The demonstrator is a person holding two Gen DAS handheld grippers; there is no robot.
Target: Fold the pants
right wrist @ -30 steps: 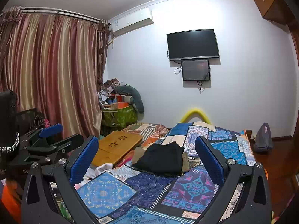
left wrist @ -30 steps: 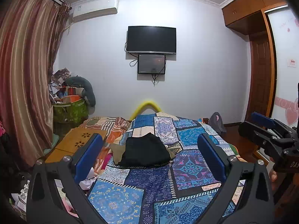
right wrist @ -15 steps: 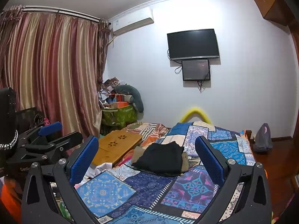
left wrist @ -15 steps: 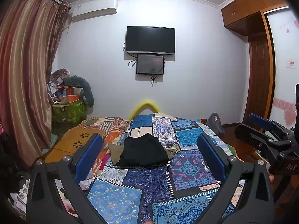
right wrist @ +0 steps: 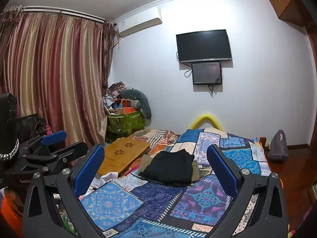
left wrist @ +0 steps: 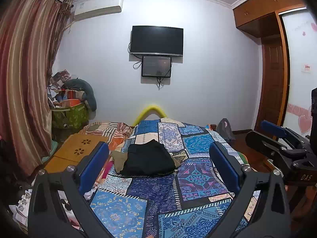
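**A:** Where are the pants, and what are my tools doing?

**B:** The black pants (left wrist: 149,159) lie bunched mid-bed on the patchwork quilt (left wrist: 198,178), atop a khaki garment (left wrist: 118,159). I see my left tool (left wrist: 158,166) and right tool (right wrist: 155,170) spread wide, empty, well short of the pants.

**A:** How will they handle?

**B:** Soft, light and floppy, I judge; I'd pinch an outer edge. Open quilt lies nearer me than the pants; the wooden lap desk (right wrist: 122,154) crowds their left.

A dark television (left wrist: 157,40) hangs above a patchwork bedspread (left wrist: 198,180) beside striped curtains (right wrist: 51,79).
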